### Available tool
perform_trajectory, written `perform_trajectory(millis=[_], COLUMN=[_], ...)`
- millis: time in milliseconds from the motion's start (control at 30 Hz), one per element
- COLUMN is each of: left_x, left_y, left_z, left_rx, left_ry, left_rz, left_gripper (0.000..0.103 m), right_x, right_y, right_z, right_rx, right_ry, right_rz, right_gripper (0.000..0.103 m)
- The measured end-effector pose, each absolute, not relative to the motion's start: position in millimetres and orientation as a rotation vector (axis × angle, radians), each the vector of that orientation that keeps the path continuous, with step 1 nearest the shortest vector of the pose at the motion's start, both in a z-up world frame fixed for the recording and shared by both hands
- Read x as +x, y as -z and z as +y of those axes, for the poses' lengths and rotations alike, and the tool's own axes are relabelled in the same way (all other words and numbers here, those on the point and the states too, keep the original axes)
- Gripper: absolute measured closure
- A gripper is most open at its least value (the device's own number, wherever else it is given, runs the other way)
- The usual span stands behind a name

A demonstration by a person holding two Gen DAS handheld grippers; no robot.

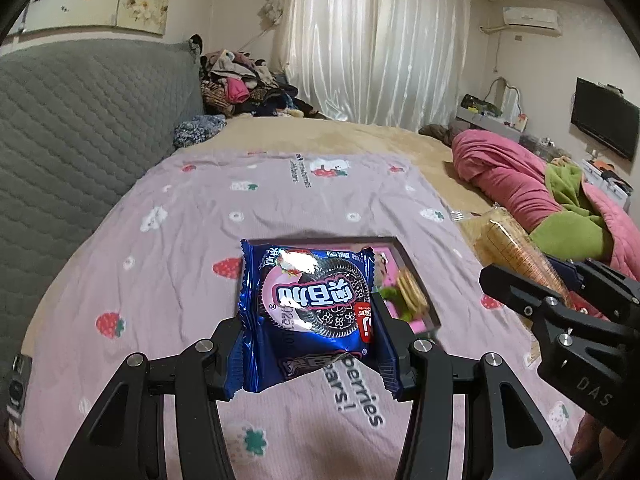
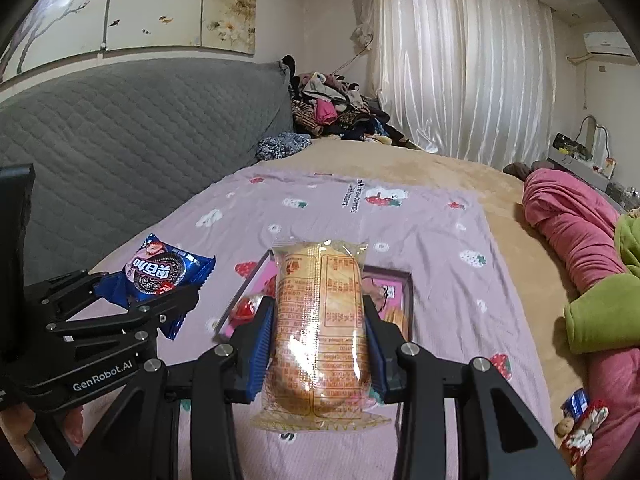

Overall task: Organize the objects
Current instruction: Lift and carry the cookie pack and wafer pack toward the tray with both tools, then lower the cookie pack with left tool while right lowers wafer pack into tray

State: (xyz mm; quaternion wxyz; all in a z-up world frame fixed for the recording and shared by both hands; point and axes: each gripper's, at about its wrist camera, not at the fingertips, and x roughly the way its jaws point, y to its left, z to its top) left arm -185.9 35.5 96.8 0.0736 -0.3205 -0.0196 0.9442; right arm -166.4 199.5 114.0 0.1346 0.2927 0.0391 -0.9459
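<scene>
My left gripper (image 1: 310, 320) is shut on a blue cookie packet (image 1: 316, 300) held above the bed, just in front of a shallow pink-lined box (image 1: 412, 264). The same blue cookie packet (image 2: 164, 270) shows at the left of the right wrist view, in the left gripper (image 2: 160, 300). My right gripper (image 2: 316, 320) is shut on a clear packet of orange-brown crackers (image 2: 320, 328), held over the pink-lined box (image 2: 402, 284). In the left wrist view the cracker packet (image 1: 516, 248) and the right gripper (image 1: 560, 300) sit at the right. The box holds some biscuits and small wrapped snacks.
A lilac strawberry-print sheet (image 1: 200, 240) covers the near bed over a tan blanket (image 2: 420, 164). A grey quilted headboard (image 1: 80, 128) stands on the left, with pink and green bedding (image 2: 580, 240) at the right. More snack packets (image 2: 580, 420) lie at the lower right.
</scene>
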Motion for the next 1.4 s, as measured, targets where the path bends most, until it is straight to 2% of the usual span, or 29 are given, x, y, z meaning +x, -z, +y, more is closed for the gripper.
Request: perform_trajectory(millis=[333,767,1100,1400], left_x=[-239.1,-285.9,-312.0,-331.1], left_y=[-95.1,-68.4,-35.0,25.1], left_z=[42.5,48.4,49.8,66.8], left_rx=[-0.965,-0.981,-1.001,-1.065], left_ry=[-2.830,-2.828,-2.820,-2.801], left_rz=[-0.063,-0.065,-0.089,-0.004], left_gripper=[0.049,0.049,0.049,0.049], right_x=[-206.3,-251.5,-276.3,-304.9], right_y=[-124.5,-111.0,-77.3,-19.8], right_z=[203.7,208.1,207.6,211.0], right_rx=[0.811,0.785,0.819,0.921], right_ry=[2.766,2.776,2.773,2.748], right_rz=[0.109,0.086,0.082,0.056], right_gripper=[0.062,0.062,0.062,0.062])
